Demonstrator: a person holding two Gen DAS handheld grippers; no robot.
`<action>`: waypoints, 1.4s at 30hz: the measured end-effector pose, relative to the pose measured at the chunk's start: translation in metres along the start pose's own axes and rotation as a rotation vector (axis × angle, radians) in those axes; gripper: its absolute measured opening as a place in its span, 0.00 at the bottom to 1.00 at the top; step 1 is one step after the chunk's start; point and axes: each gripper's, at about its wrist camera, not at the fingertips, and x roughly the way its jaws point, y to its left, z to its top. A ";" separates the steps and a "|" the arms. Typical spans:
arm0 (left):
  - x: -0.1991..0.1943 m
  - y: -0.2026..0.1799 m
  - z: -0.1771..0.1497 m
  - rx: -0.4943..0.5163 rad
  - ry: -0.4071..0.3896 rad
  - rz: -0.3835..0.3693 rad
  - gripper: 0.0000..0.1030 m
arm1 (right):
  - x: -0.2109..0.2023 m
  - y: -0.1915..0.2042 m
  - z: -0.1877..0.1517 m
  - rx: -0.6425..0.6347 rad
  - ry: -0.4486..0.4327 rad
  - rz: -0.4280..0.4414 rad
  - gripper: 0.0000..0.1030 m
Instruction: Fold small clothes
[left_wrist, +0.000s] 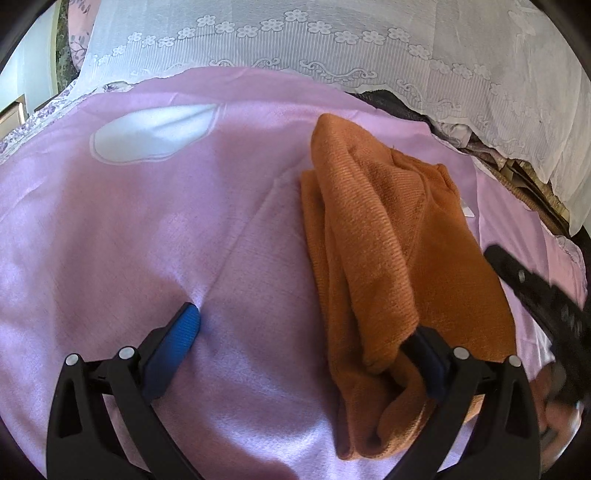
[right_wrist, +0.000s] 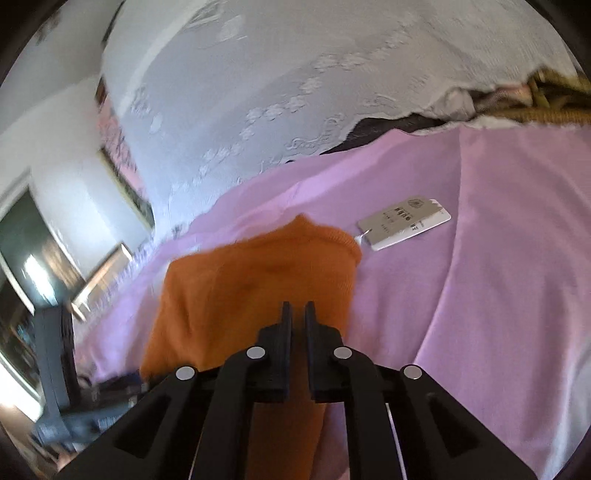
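The left gripper (left_wrist: 306, 332) has its jaws spread wide. Its blue-padded left finger (left_wrist: 181, 332) presses into the pink sheet (left_wrist: 147, 229), and its right finger touches the near edge of an orange knit garment (left_wrist: 373, 236). The garment lies folded lengthwise into a long strip on the sheet, running away from the gripper.

The right gripper (right_wrist: 297, 314) has its jaws narrowed to a thin slit, with the garment (right_wrist: 251, 280) between and under them; a grip on the cloth looks likely. In the left view its black finger (left_wrist: 532, 288) shows just right of the garment.

A white paper tag (right_wrist: 404, 222) lies on the sheet (right_wrist: 498, 258) just beyond the garment's collar, tied to it by a thread.

Behind the garment hangs white lace (left_wrist: 332, 40) with flower patterns. Left of the garment, blurred, are white walls and a dark doorway (right_wrist: 22, 258).
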 end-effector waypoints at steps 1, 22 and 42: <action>0.000 0.000 0.000 0.000 -0.001 0.002 0.96 | -0.001 0.003 -0.003 -0.020 0.012 -0.018 0.09; -0.012 -0.032 -0.008 0.115 -0.111 0.233 0.96 | -0.029 -0.030 -0.040 0.150 0.102 0.011 0.24; -0.016 -0.034 -0.008 0.111 -0.115 0.240 0.96 | -0.036 -0.046 -0.045 0.240 0.095 0.093 0.47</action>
